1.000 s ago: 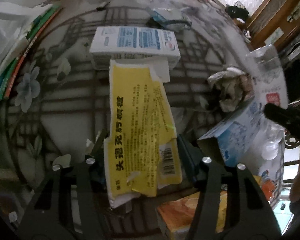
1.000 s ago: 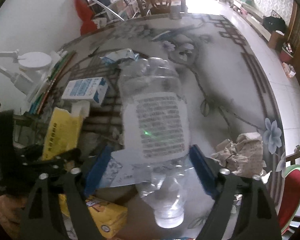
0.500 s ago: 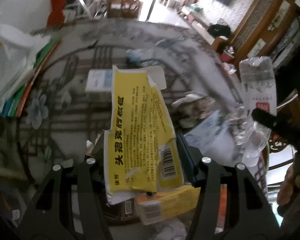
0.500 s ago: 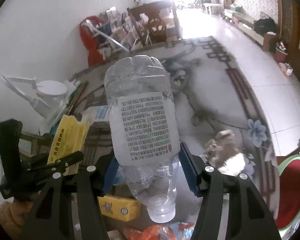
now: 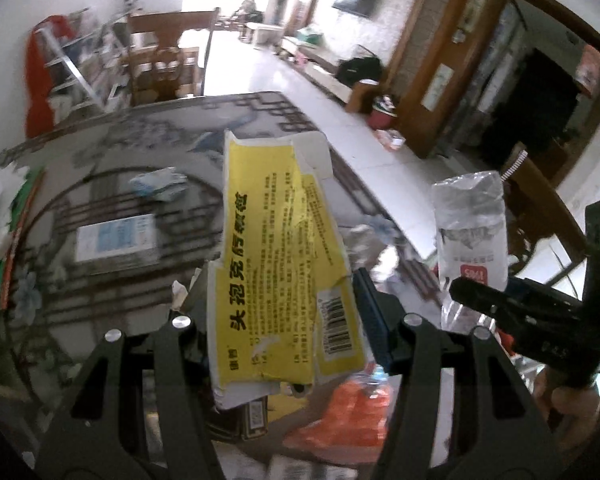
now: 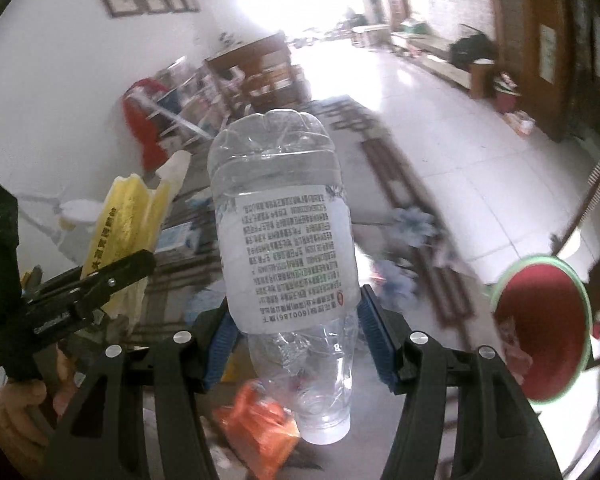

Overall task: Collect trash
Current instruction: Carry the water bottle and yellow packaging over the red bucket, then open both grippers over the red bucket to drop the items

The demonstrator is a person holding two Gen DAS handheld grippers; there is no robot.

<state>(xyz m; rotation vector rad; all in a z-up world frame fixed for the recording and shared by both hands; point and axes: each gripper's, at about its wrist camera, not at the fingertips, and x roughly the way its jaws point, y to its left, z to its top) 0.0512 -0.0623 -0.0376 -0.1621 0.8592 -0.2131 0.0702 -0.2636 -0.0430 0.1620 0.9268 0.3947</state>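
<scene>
Clamping a torn, flattened yellow cardboard carton [image 5: 278, 264] printed with black characters and a barcode, the left gripper [image 5: 284, 304] holds it raised above the patterned grey round table [image 5: 112, 216]; the carton fills the gap between the two blue-padded fingers and sticks up and forward past them. From the right wrist view the same carton [image 6: 124, 232] shows edge-on at the left, pinched in the black fingers of the left gripper [image 6: 112, 280].

The right gripper [image 6: 296, 328] is closed on a clear crumpled plastic bottle with a white printed label [image 6: 288, 264]. The bottle is upside down, its white cap [image 6: 324, 434] pointing down toward the camera and its base up, with the blue pads [image 6: 374, 340] pressing its lower body from both sides. In the left wrist view that bottle [image 5: 470, 236] appears at the right, held aloft in the right gripper [image 5: 500, 300], well apart from the carton.

On the table lie a white and blue rectangular box [image 5: 116, 240] and a crumpled blue and white wrapper [image 5: 158, 184]. Below the grippers sits blurred orange plastic packaging [image 6: 256, 428]. A red round bin with a pale green rim [image 6: 540, 328] stands at the right, beside the table.
</scene>
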